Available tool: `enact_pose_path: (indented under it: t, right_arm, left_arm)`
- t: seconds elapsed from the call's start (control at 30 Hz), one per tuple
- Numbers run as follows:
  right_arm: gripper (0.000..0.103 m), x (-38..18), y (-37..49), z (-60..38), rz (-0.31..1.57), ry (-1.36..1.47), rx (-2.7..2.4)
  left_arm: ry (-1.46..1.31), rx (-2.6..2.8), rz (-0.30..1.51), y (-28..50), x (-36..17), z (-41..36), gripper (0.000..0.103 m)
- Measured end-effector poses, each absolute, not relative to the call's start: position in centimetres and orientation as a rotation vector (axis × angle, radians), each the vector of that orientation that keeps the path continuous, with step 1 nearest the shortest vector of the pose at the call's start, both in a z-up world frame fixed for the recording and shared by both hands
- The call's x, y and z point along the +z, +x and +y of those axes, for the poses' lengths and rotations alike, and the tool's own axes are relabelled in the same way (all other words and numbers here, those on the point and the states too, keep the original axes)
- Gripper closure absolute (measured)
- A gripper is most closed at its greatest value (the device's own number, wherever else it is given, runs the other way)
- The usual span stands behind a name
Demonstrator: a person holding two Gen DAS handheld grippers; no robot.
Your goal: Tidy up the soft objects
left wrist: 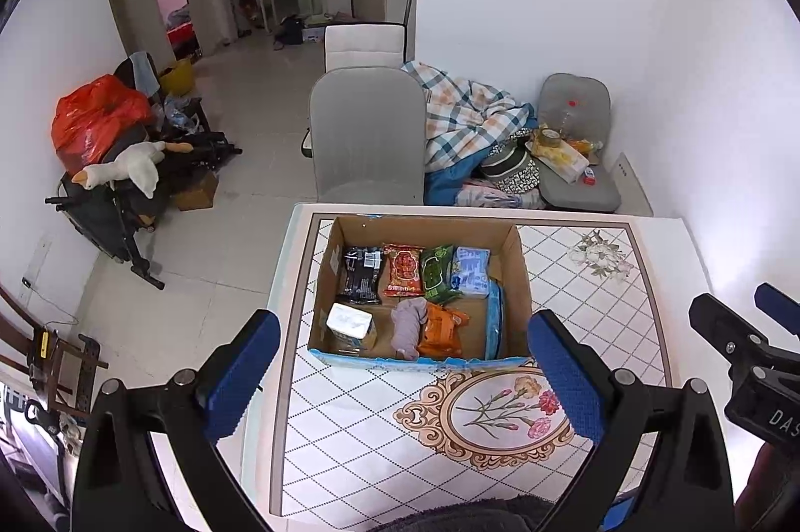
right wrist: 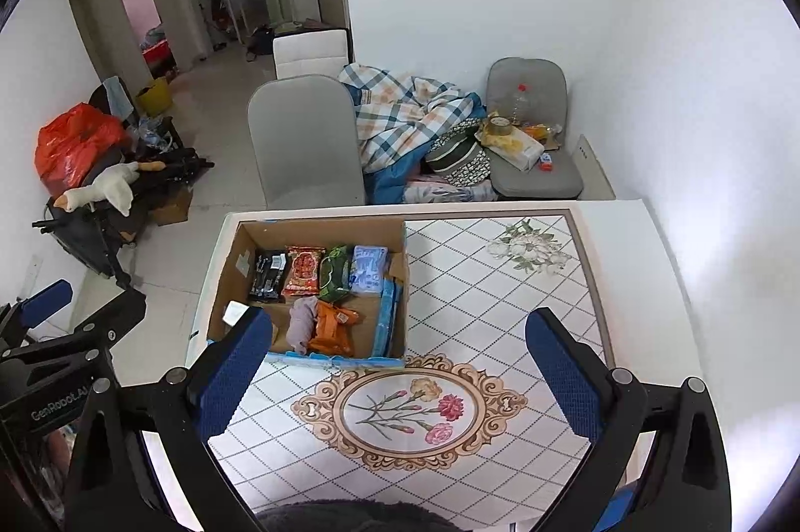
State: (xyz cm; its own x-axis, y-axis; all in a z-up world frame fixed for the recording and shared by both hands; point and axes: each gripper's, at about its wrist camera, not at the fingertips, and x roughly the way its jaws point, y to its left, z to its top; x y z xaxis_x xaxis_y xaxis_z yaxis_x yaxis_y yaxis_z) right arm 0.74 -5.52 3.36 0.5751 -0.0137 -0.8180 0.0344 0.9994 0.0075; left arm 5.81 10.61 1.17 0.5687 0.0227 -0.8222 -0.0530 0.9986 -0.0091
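A cardboard box (left wrist: 520,282) stands on the tiled table (left wrist: 600,307); it also shows in the right wrist view (right wrist: 400,282). Inside lie a black packet (left wrist: 361,274), a red packet (left wrist: 402,269), a green packet (left wrist: 436,269), a blue packet (left wrist: 470,272), an orange packet (left wrist: 442,329), a white pack (left wrist: 350,322) and a grey-pink soft cloth (left wrist: 410,324), which also shows in the right wrist view (right wrist: 302,322). My left gripper (left wrist: 400,377) is open and empty, above the table in front of the box. My right gripper (right wrist: 395,374) is open and empty, to the right of the box.
A grey chair (left wrist: 367,132) stands behind the table. A checked blanket (left wrist: 465,117) lies piled beside it, next to a second grey chair (left wrist: 575,142) holding clutter. A goose plush (left wrist: 125,169) and a red bag (left wrist: 95,117) sit on the left.
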Motion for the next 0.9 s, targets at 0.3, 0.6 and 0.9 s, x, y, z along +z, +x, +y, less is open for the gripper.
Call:
enact_pose_path:
  t: [0.3,0.6,0.9]
  right_arm:
    - [0.0,3.66,0.46,-5.92,0.953,0.021,-0.036]
    - [0.0,3.56,0.35,-5.88,0.956,0.009,-0.037]
    - [0.0,3.35,0.1,-5.69,0.966,0.007,-0.028]
  left_arm:
    - [-0.036,0.035,0.971,5.49,1.45,10.61,0.001]
    - [-0.041,0.038,0.978,5.29,1.68,10.77,0.001]
    - [-0.036,0.039,0.995,5.14,1.34,10.92,0.001]
